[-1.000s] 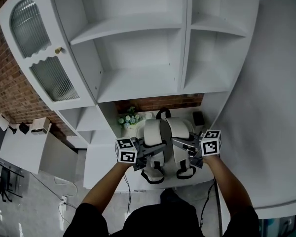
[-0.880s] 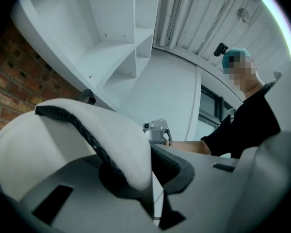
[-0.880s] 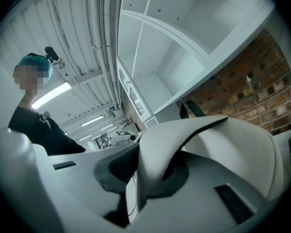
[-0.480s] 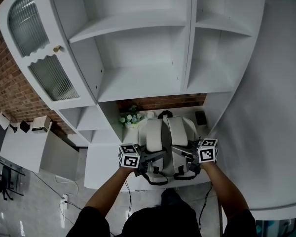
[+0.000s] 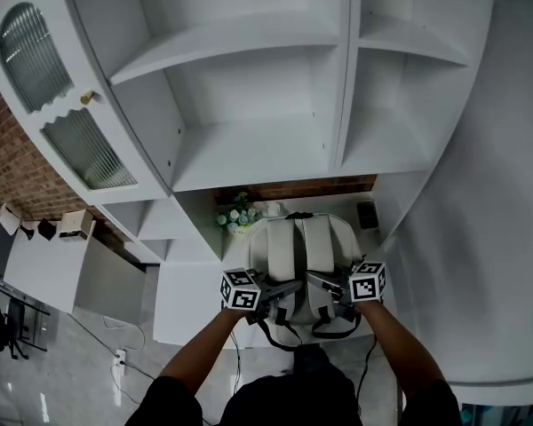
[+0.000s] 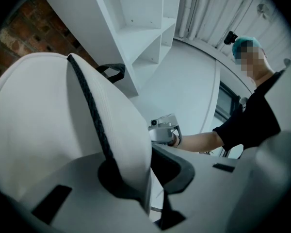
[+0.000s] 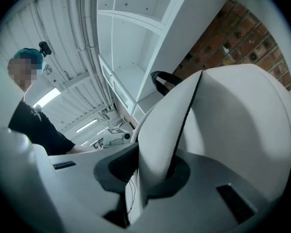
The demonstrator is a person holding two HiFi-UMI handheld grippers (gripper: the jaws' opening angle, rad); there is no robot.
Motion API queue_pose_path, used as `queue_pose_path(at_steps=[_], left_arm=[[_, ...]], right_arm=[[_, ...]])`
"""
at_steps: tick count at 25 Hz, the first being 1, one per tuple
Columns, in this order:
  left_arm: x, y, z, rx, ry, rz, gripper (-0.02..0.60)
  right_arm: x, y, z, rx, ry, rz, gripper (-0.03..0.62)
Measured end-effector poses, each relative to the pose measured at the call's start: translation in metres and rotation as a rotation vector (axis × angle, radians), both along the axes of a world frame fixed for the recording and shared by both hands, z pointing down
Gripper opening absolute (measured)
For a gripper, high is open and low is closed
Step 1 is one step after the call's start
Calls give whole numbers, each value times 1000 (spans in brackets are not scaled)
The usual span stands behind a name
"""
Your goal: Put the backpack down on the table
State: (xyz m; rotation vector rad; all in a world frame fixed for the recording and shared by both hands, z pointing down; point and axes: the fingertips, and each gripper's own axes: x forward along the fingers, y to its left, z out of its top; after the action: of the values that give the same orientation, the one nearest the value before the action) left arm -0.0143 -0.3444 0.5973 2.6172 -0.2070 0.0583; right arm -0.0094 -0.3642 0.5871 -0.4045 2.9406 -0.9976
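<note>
I am holding the pale grey cloth backpack [image 5: 295,247] by its two padded straps. My left gripper [image 6: 145,178] is squeezing one strap [image 6: 128,140] with its jaws close together. My right gripper [image 7: 150,178] is squeezing the other strap [image 7: 165,125] the same way. The backpack is sitting over the flat white table [image 5: 185,295], under the big white shelves [image 5: 249,149]. I cannot tell if its bottom is touching the table. A little bunch of flowers [image 5: 235,214] is sitting behind it.
</note>
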Motion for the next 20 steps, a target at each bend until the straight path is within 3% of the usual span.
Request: queue_pose_path(at_steps=[6, 13, 20], left_arm=[[-1, -18, 24, -66, -11, -42, 60], [-2, -29, 39, -127, 15, -50, 60], [-2, -43, 53, -164, 8, -97, 60]], right_arm=[[-1, -17, 23, -43, 21, 22, 57], [-3, -29, 40, -113, -49, 21, 56], [-5, -45, 60, -148, -6, 50, 56]])
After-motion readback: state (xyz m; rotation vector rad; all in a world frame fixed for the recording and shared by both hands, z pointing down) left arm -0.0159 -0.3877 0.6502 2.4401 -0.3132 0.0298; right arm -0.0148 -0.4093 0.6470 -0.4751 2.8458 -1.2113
